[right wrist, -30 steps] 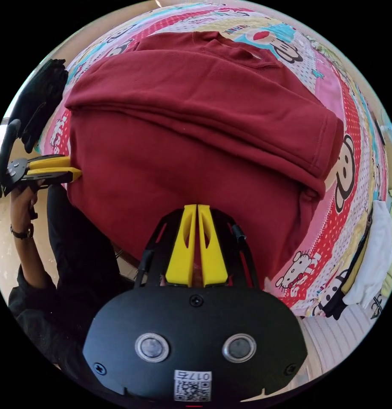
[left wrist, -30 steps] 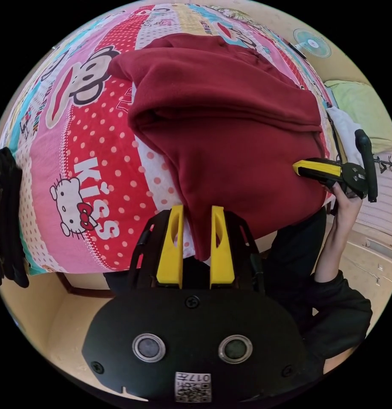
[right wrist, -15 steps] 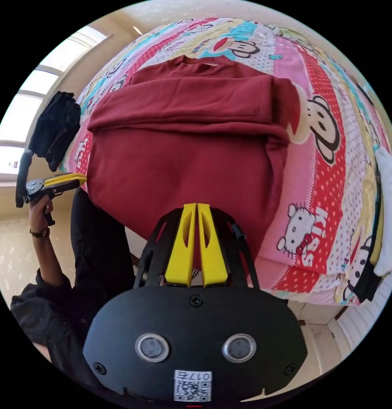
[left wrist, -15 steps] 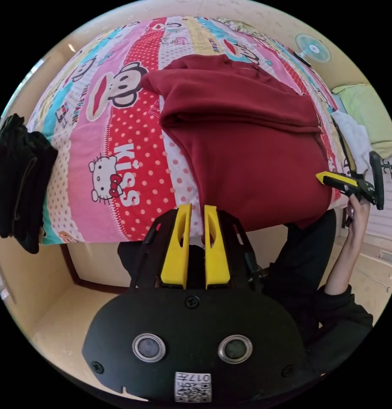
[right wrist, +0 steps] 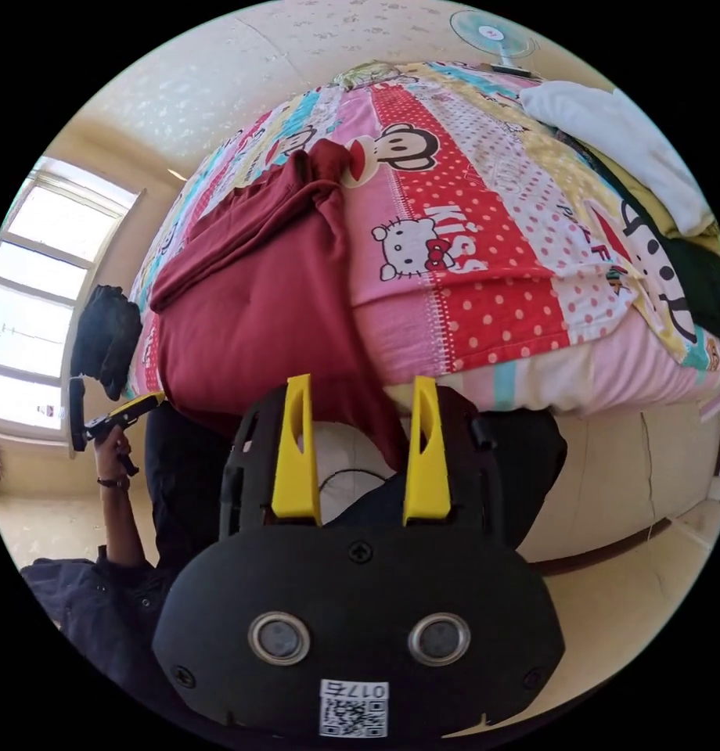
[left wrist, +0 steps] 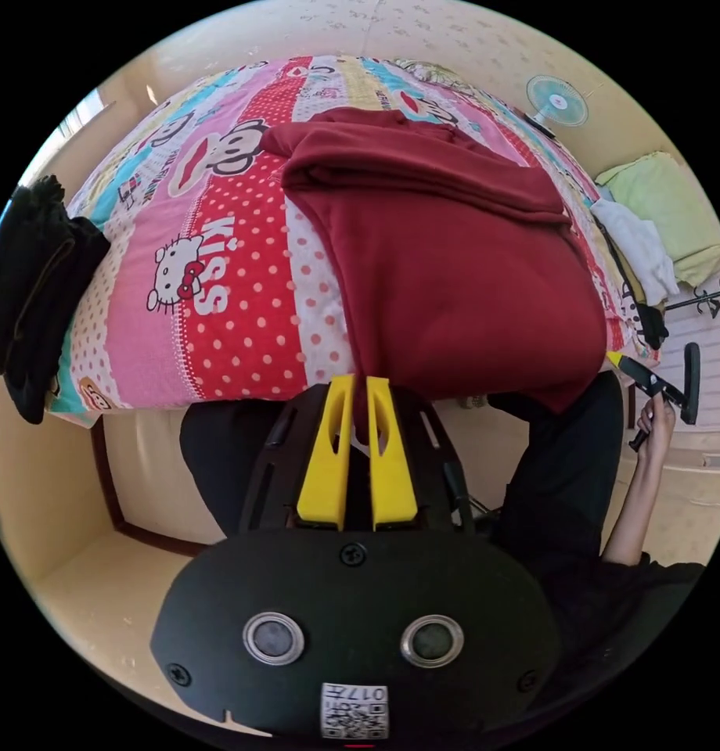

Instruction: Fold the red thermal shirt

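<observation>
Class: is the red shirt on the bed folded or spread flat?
Partly folded: the red shirt has its sleeves doubled across the chest, while its hem hangs over the bed edge.

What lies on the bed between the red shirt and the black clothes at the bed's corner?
In the left gripper view, just bare cartoon bedsheet separates the red shirt from the black clothes.

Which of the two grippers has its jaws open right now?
The right gripper: its jaws stand wide apart, off the red shirt. The left gripper has its jaws nearly together at the shirt's hem.
</observation>
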### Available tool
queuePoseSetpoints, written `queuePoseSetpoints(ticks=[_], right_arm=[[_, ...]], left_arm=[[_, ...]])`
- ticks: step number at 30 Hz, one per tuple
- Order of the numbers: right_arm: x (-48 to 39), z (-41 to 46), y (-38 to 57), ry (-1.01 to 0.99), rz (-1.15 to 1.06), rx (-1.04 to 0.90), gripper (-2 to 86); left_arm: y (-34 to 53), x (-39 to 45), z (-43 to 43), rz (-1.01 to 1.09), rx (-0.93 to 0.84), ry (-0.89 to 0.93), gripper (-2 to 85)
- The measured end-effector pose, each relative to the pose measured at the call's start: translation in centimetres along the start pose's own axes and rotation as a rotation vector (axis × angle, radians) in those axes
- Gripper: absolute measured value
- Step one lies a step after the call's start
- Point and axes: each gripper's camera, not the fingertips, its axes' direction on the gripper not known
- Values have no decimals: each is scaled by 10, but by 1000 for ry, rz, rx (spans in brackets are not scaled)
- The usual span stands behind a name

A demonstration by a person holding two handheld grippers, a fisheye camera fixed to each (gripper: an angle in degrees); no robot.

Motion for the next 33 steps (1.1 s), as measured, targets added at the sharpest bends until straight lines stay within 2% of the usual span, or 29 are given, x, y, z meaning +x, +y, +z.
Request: queuePoseSetpoints(ticks=[5,10,12,13,19,21,24,27,28,30,31,33], right_arm=[[6,8,1,-49,-12,-33,163],[-3,6,3,59,-69,-70,132],[-9,7,3,100,-130,-169,62],[-10,6,4,99,-148,-175,57],[-1,-46,20,-57,-211,-95,34],[-2,-86,27,-229,-328,3,31],[0,-132,21,-228,-378,113,30],[14,-164,-11,-229,-335,189,32],[17,-167,-21,-243,-337,198,33],[24,-165,-62,-229,-335,179,40],[27,-161,-71,-225,-321,173,44],[46,-146,-93,-301,-262,129,63]], left_arm=[[-1,-23,49,24,-156,157,86],[4,-25,113,41,-254,190,89],[12,-24,118,41,-217,112,55],[16,-25,118,42,-186,78,38],[31,-48,101,158,-166,225,12],[36,-56,80,204,-153,336,8],[40,-71,20,264,2,441,5],[24,-85,-32,299,175,330,11],[9,-90,-39,327,209,229,18],[-18,-105,-31,291,190,88,30],[-33,-121,-20,203,150,36,36],[-39,-142,-2,127,108,49,51]])
